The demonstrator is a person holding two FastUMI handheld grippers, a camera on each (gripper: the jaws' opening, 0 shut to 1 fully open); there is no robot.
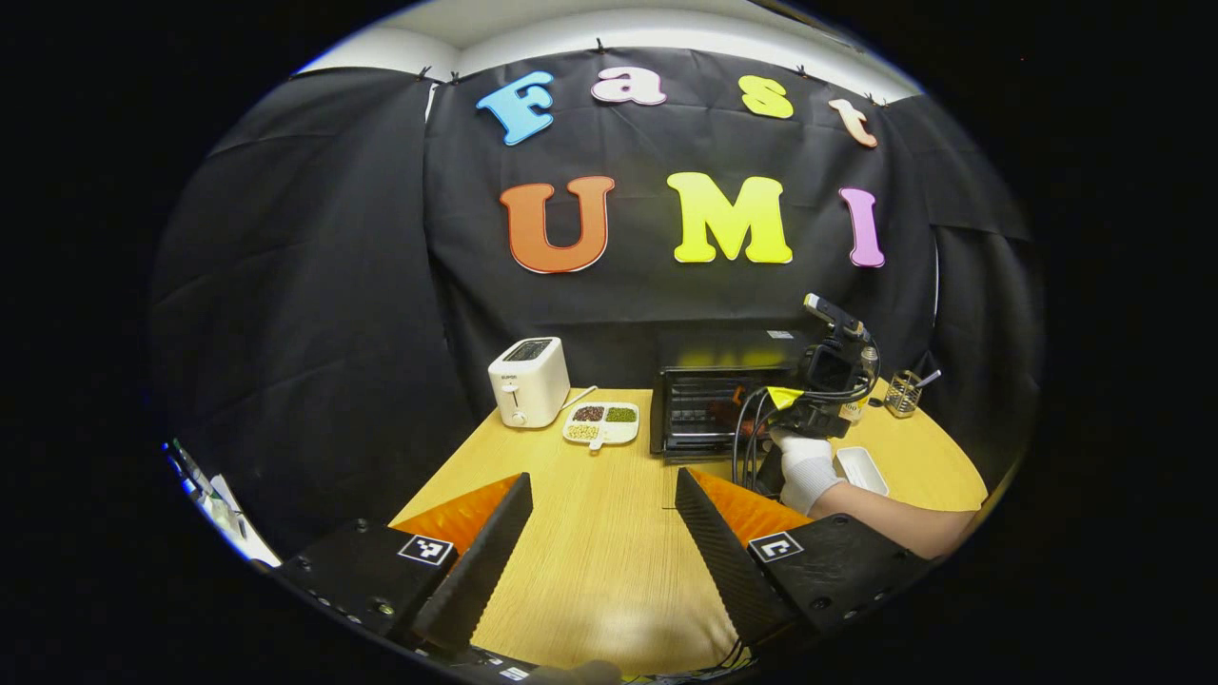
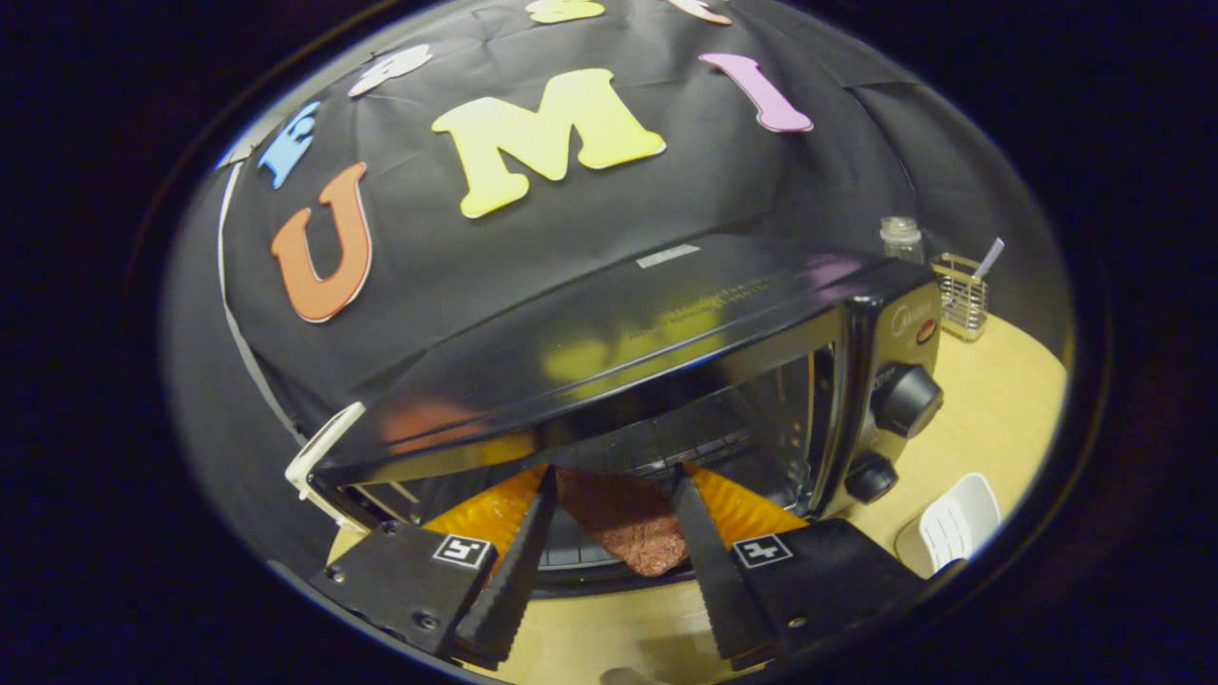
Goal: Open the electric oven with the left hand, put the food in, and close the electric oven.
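- I'm holding the left claw wide open over the counter, gripping nothing.
- I'm seeing the right claw at the electric oven mouth, fingers spread, the food between them; can't tell if they're pressing it.
- Oven door is sitting open.
- Control-panel script is too blurred for reading.
- White toaster and divided dish are sitting left of the oven.

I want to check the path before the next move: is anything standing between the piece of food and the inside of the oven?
Nothing visible does. In the right gripper view, the reddish food lies between the right gripper's spread fingers, at the oven's open mouth, over its rack. The left gripper waits open over the table.
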